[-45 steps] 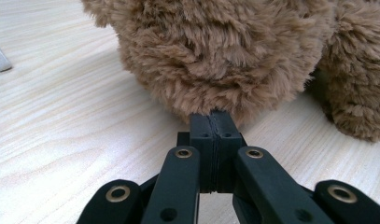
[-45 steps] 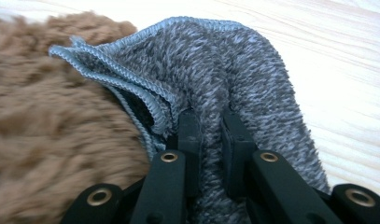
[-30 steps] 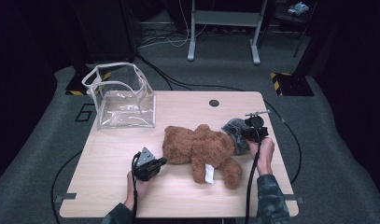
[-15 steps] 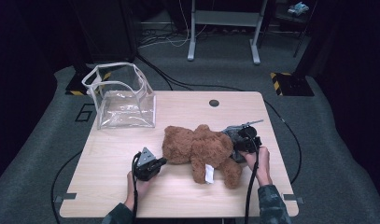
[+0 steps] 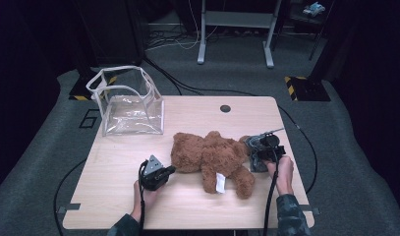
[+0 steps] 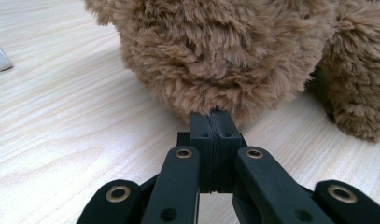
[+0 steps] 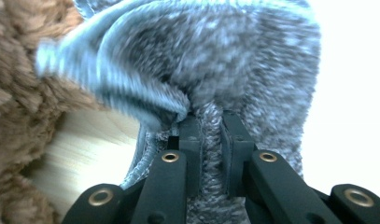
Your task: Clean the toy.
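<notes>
A brown teddy bear (image 5: 212,157) lies across the middle of the wooden table (image 5: 114,162), with a white tag (image 5: 219,182) near its leg. My left gripper (image 5: 170,170) is at the bear's left end. In the left gripper view its jaws (image 6: 214,119) are shut together, tips against the fur of the bear (image 6: 225,46). My right gripper (image 5: 259,150) is at the bear's right end, shut on a grey knitted cloth (image 5: 256,162). In the right gripper view a fold of the grey knitted cloth (image 7: 225,56) is pinched between the jaws (image 7: 211,121), beside brown fur (image 7: 19,70).
A clear plastic bag (image 5: 128,101) with a white rim stands open at the table's back left. A round cable hole (image 5: 225,108) sits near the back edge. Cables trail off both sides onto the grey floor.
My right gripper has come down and nearer to the person with the grey cloth still in it. The left gripper and the bear have stayed put.
</notes>
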A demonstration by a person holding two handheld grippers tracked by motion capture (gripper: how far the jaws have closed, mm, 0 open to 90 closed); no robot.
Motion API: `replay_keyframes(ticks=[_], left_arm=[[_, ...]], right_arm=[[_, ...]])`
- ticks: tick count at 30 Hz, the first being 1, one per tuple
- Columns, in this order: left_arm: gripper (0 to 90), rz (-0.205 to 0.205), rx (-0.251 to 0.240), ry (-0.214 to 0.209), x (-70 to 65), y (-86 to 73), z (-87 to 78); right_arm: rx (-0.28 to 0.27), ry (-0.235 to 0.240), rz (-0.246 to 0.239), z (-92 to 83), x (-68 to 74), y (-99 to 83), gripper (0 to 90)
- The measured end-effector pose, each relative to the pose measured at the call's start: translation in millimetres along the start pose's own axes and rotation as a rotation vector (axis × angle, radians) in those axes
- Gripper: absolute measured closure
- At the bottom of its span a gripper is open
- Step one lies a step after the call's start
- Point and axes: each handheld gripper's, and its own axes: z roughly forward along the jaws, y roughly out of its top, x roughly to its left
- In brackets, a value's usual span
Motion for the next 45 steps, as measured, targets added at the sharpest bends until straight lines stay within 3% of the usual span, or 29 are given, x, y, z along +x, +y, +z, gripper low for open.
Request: replay_keyframes(ticks=[4, 7, 10, 13, 19, 22, 26, 28, 32, 37, 40, 42, 45], left_arm=[[89.5, 0.000, 0.007, -0.005, 0.0, 0.2, -0.5], [89.5, 0.000, 0.010, -0.008, -0.2, 0.3, -0.4], [89.5, 0.001, 0.008, -0.007, -0.1, 0.3, -0.3], [89.5, 0.000, 0.010, -0.009, -0.2, 0.4, -0.2], [89.4, -0.001, 0.007, -0.008, -0.2, 0.2, -0.4], [89.5, -0.001, 0.007, -0.008, -0.1, 0.2, -0.4], [89.5, -0.002, 0.001, -0.003, -0.1, 0.0, 0.1], [89.4, 0.000, 0.011, -0.012, 0.2, 0.4, -0.5], [89.5, -0.010, 0.007, -0.013, -0.6, 0.1, -0.4], [89.5, 0.000, 0.010, -0.010, 0.0, 0.3, -0.4], [89.5, 0.000, 0.010, -0.010, 0.0, 0.3, -0.4], [89.4, 0.000, 0.010, -0.010, 0.0, 0.3, -0.4], [89.4, -0.002, 0.011, -0.012, -0.4, 0.3, -0.1]], right_arm=[[-0.056, 0.043, 0.015, -16.9, -2.8, -2.6, 81.2], [-0.079, 0.100, 0.011, -25.9, 5.1, -1.4, 81.2], [-0.080, 0.141, -0.022, -26.7, 17.7, 0.9, 81.1], [-0.064, 0.148, -0.049, -18.4, 28.3, 3.7, 81.1], [-0.037, 0.118, -0.050, -0.3, 27.1, 4.6, 81.1], [-0.019, 0.046, -0.056, 4.6, 21.7, 2.6, 81.1], [0.012, -0.025, -0.019, 5.5, 4.8, -4.7, 81.1], [-0.019, -0.002, 0.007, -4.6, 0.6, -8.4, 81.1], [-0.096, 0.103, 0.044, -36.4, -0.5, -9.7, 81.1], [-0.183, 0.180, 0.016, -70.0, 10.7, -3.5, 81.1], [-0.181, 0.205, -0.020, -74.4, 22.0, 1.2, 81.1], [-0.167, 0.208, -0.018, -74.1, 26.3, 2.4, 81.1], [-0.115, 0.226, -0.046, -59.1, 37.0, 5.2, 81.2]])
